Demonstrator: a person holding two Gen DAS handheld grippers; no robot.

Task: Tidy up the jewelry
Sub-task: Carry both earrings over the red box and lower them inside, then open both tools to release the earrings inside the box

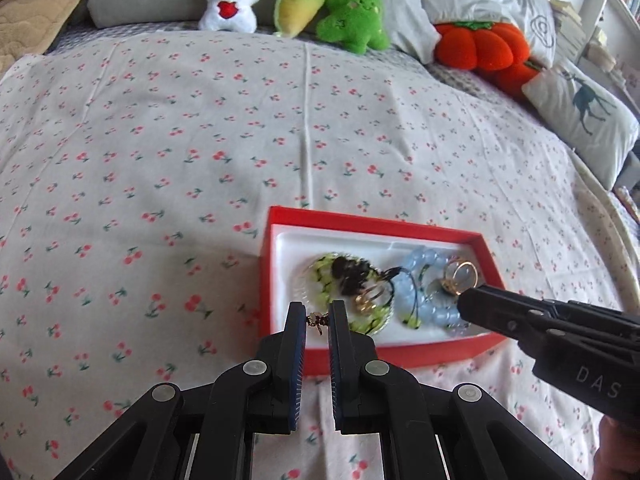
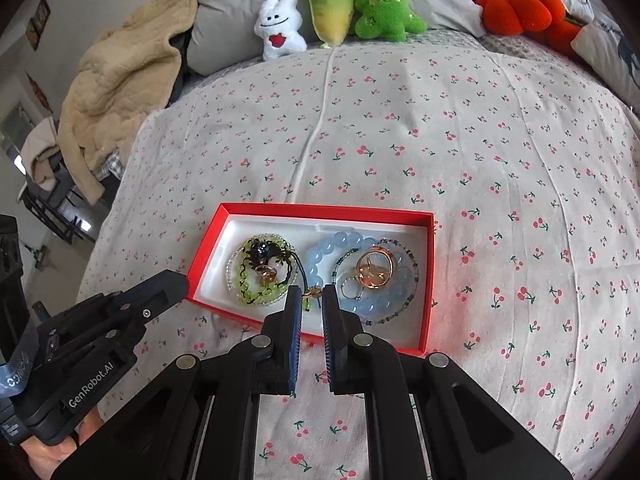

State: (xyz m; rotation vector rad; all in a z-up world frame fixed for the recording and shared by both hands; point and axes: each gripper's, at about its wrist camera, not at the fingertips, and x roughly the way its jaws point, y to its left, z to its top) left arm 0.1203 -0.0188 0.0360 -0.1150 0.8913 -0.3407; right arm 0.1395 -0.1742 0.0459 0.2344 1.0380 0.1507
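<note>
A red box with a white liner lies on the bed; it also shows in the right wrist view. It holds a green bead bracelet, a blue bead bracelet, gold rings and dark pieces. My left gripper is shut on a small gold-and-dark jewelry piece over the box's near-left corner. My right gripper is shut on a small gold jewelry piece over the box's near edge. In the left wrist view the right gripper reaches in above the blue bracelet.
The bed has a cherry-print sheet. Plush toys and pillows line the far edge. A beige blanket hangs at the far left. The bed edge drops off at the left in the right wrist view.
</note>
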